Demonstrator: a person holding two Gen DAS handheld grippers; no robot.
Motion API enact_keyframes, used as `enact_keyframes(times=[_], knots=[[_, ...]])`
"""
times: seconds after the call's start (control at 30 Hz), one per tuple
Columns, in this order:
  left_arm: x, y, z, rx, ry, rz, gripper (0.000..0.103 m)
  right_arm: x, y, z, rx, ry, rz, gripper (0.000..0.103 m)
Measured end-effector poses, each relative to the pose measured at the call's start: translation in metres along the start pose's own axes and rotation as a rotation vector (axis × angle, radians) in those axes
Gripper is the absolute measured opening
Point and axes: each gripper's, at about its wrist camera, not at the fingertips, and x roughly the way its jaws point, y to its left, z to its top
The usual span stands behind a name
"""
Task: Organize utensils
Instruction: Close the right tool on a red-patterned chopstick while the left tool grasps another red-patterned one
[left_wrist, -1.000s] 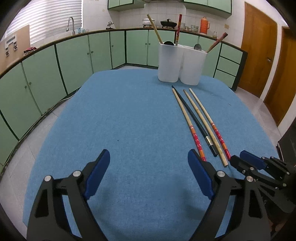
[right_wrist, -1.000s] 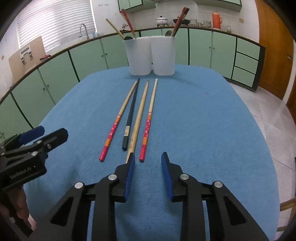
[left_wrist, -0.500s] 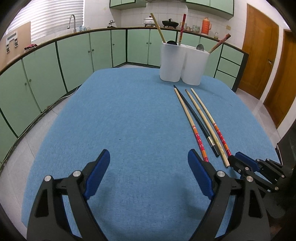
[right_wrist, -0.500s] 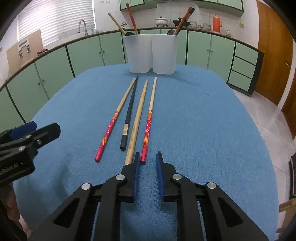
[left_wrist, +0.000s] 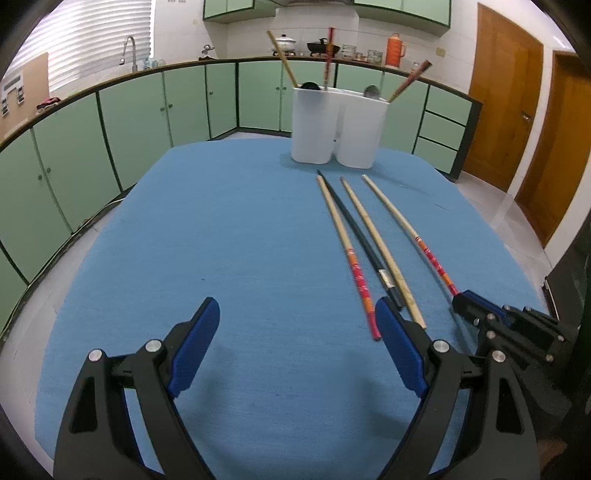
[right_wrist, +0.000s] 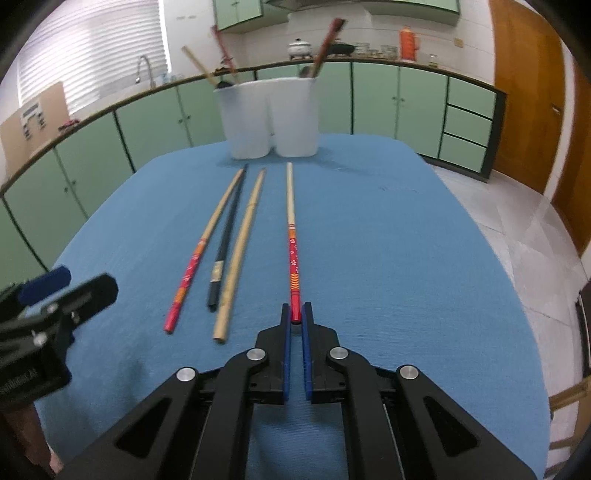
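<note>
The right gripper (right_wrist: 296, 314) pinches only the red butt of the long red-and-wood chopstick (right_wrist: 291, 225) — lifted, it may pivot and slip; the left gripper (left_wrist: 297, 334) stays spread, empty.

A home kitchen is shown: green cabinets (left_wrist: 129, 122) are run along the walls under a counter, where a sink tap (left_wrist: 130, 51), a pot (left_wrist: 285, 40) and an orange flask (left_wrist: 394, 50) are seen. Wooden doors (left_wrist: 506, 114) are set at the right.

Matt blue cloth (left_wrist: 221, 240) under glossy wooden chopsticks (right_wrist: 243, 236).
</note>
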Motion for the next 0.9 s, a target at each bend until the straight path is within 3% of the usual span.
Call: enact_keyframes(times=[0.3,0.57,0.8,0.9], knots=[[0.015,-0.026,-0.008,0.028,0.040,-0.028,0.077,-0.008,-0.029,-0.003,0.068,-0.003,-0.022,0.005],[0.034,-0.034,-0.014,0.029,0.076,-0.002,0.054,-0.010,-0.035,-0.004,0.085,-0.009,-0.011,0.005],[0.036,-0.044,-0.016,0.053,0.058,0.035,0.048,-0.013,-0.040,-0.003,0.100,-0.016,-0.007,0.005],[0.036,-0.047,-0.017,0.069,0.057,0.040,0.041,-0.015,-0.040,-0.004,0.104,-0.019,-0.003,0.005]])
